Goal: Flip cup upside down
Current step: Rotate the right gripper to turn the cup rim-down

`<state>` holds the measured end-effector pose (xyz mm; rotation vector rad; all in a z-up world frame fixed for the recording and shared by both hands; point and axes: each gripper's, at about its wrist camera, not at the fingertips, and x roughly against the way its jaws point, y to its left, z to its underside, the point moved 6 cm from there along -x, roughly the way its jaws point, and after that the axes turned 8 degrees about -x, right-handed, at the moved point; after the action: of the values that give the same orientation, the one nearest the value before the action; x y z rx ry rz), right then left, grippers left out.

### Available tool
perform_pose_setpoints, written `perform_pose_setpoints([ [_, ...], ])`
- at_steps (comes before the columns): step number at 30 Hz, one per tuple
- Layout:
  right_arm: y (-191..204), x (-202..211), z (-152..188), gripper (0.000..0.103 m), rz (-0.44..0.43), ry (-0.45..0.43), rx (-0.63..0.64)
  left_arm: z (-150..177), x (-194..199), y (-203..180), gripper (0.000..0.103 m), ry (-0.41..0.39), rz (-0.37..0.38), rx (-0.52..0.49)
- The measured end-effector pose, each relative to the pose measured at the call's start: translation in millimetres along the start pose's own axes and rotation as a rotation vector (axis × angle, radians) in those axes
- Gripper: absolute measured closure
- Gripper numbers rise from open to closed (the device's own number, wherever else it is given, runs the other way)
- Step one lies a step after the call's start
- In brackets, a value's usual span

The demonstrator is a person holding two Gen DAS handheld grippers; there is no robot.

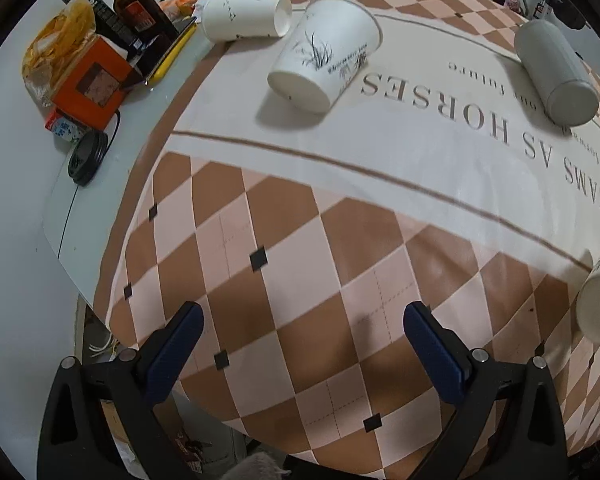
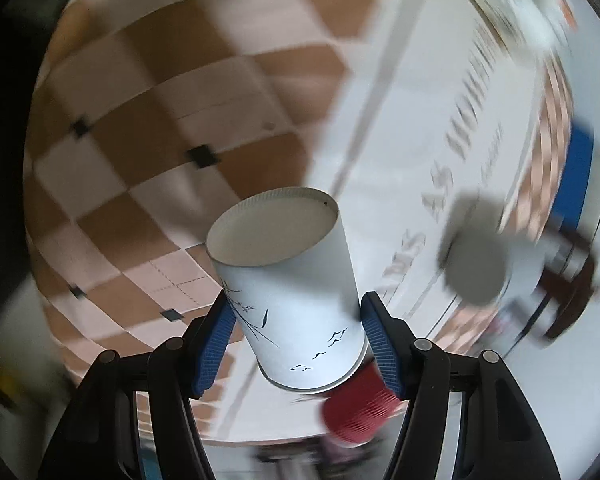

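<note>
Only the right wrist view shows the right gripper (image 2: 298, 330) clamping a paper cup (image 2: 292, 292); left gripper (image 1: 302, 334) gapes.

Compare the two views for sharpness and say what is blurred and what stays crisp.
Left wrist view: sharp throughout, with the checkered tablecloth and its lettering readable despite fisheye bending at the edges. Right wrist view: the background is smeared by motion blur, while the white paper cup with bird print held in the right tool stays crisp, and the red ribbed cup behind it is blurred.
</note>
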<state>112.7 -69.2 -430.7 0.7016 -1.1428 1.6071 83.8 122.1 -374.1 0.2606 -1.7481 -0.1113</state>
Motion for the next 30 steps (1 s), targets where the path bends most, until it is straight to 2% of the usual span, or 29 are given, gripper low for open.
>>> perform_pose_setpoints([
  [2, -9.6, -1.5, 4.4, 0.037, -0.052, 0.015, -0.099, -4.7, 4.7, -3.5, 0.001, -0.009, 0.006, -0.006],
  [7, -40.5, -11.9, 18.1, 0.037, -0.265, 0.085, -0.418, -16.7, 11.1, -13.7, 0.001, -0.024, 0.027, -0.028],
  [15, -50.7, -43.1, 57.9, 0.037, -0.65, 0.242, -0.936, -33.9, 5.2, -31.8, 0.001, -0.022, 0.079, -0.087],
  [18, -49.2, -54.2, 66.2, 0.037, -0.769, 0.288, -1.093, -38.6, 4.2, -39.5, 0.001, -0.025, 0.097, -0.117],
  [23, -46.0, -70.3, 74.0, 0.037, -0.906, 0.34, -1.291, -43.3, 2.9, -51.5, 0.001, -0.019, 0.124, -0.161],
  [27, -46.1, -74.5, 77.5, 0.037, -0.941, 0.351, -1.37, -44.9, 2.6, -59.7, 0.001, -0.016, 0.139, -0.193],
  [30, -51.6, -81.1, 80.8, 0.034, -0.959, 0.358, -1.38, -45.6, 0.9, -66.3, 0.001, -0.012, 0.151, -0.209],
])
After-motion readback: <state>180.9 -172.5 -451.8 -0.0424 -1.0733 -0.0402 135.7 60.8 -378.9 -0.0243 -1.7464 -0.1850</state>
